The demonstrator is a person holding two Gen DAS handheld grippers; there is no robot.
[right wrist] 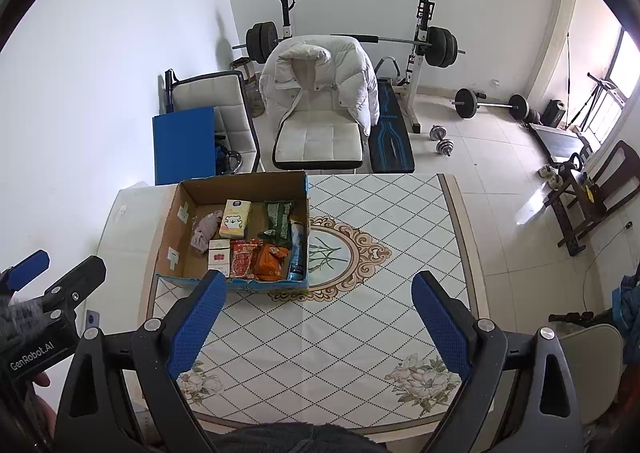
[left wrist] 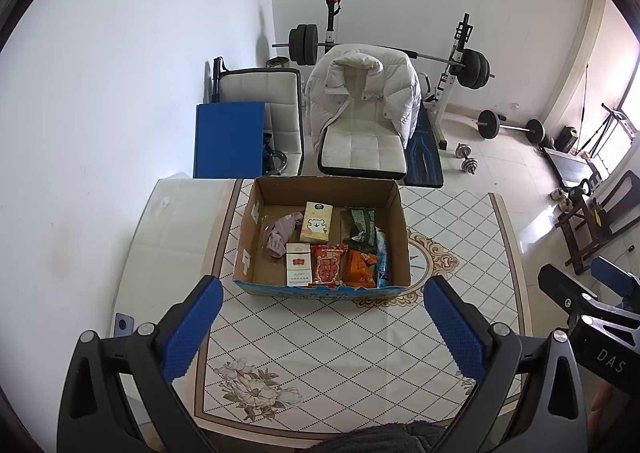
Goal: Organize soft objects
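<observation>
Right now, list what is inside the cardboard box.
In the cardboard box: purple cloth, yellow tissue pack, cigarette pack, red snack bag, orange packet, green packet, blue bottle. Anything underneath them is hidden.

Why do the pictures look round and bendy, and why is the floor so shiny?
Both wrist views use fisheye lenses, so black corners ring each picture and the table edges curve. In the right wrist view, window light bounces off the floor tiles as glare. In the left wrist view, the weight rack casts a soft shadow on the wall.
</observation>
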